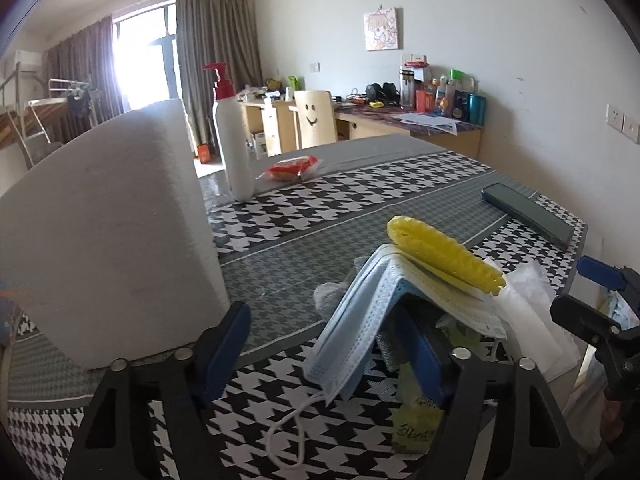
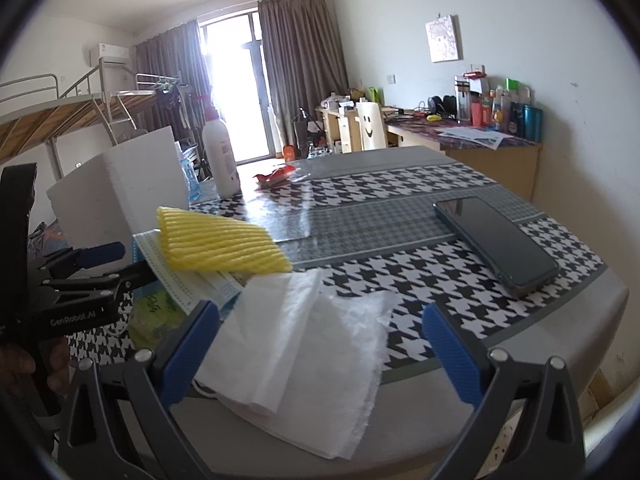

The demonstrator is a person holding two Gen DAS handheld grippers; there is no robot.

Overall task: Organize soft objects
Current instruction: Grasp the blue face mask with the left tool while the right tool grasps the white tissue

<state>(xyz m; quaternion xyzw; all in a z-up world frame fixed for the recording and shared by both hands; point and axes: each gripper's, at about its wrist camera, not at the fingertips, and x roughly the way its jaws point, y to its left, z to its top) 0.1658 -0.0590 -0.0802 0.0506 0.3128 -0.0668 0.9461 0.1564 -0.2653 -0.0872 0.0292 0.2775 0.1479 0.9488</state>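
writing: "genrobot.ai" on my left tongs (image 2: 102, 258) | left tongs apart, blue mask (image 1: 352, 332) draped over one finger | right tongs (image 2: 320, 344) apart around white tissue (image 2: 304, 344) on tabletop (image 2: 440, 208)

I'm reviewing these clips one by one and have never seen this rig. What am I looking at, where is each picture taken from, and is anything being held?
No robot arm here: a person holds a two-finger gripper in each hand, with a fisheye camera on each looking forward along its blue fingers.

The left view shows the left gripper at a pile of soft things on the houndstooth tablecloth: a blue face mask draped over one finger, with a yellow foam sleeve on top. Its jaws stand apart; whether they pinch anything, I cannot tell.

The right view shows the right gripper open around a white tissue, not gripping it.

Also there: a white foam box, a pump bottle, a phone.
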